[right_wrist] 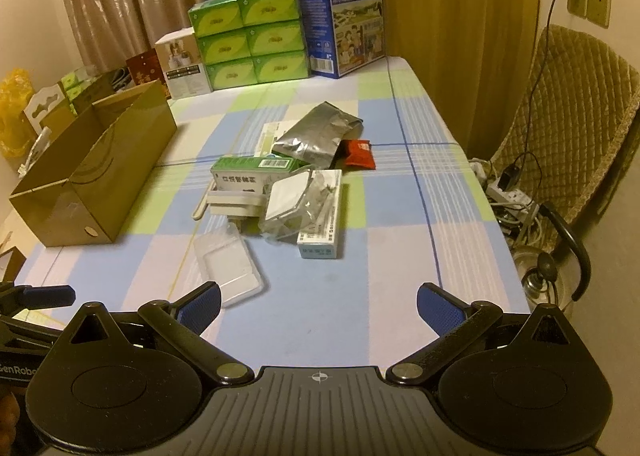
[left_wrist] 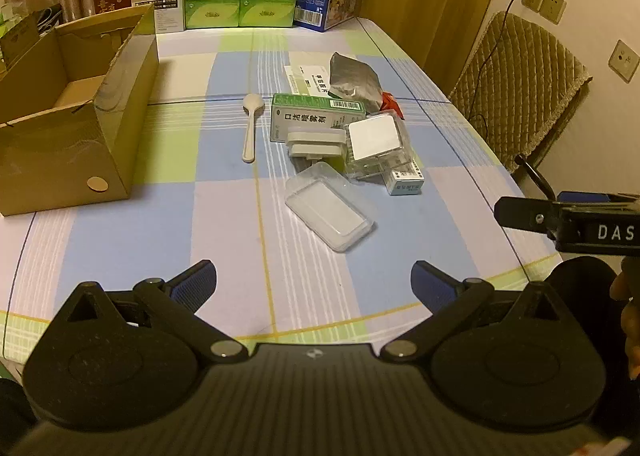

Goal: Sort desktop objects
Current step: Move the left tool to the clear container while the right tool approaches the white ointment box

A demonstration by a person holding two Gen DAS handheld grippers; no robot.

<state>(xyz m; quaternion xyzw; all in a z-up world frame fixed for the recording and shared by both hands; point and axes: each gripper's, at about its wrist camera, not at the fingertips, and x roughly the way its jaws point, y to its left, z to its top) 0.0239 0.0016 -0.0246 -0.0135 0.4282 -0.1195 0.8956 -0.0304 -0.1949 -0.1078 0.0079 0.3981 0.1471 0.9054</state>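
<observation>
Loosely heaped mid-table, the boxes [left_wrist: 299,117] and clear tray [left_wrist: 329,210] lie well apart from the cardboard box [left_wrist: 72,136]. Both tools, left [left_wrist: 314,282] and right [right_wrist: 318,308], are spread and empty. Grabbing into the overlapping heap could drag neighbours along.

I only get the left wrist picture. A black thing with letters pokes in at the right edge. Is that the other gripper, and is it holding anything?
Observer: Yes, that is the right gripper. Its own camera shows its fingers wide apart with nothing between them.
Operator: What is the red scrap peeking out behind the crumpled silver foil bag?
Observer: A small red packet with pale print, lying flat on the checked tablecloth right beside the bag.
Operator: Anything on the floor by the quilted chair?
Observer: A white power strip with plugs and tangled cables lies at its foot.
</observation>
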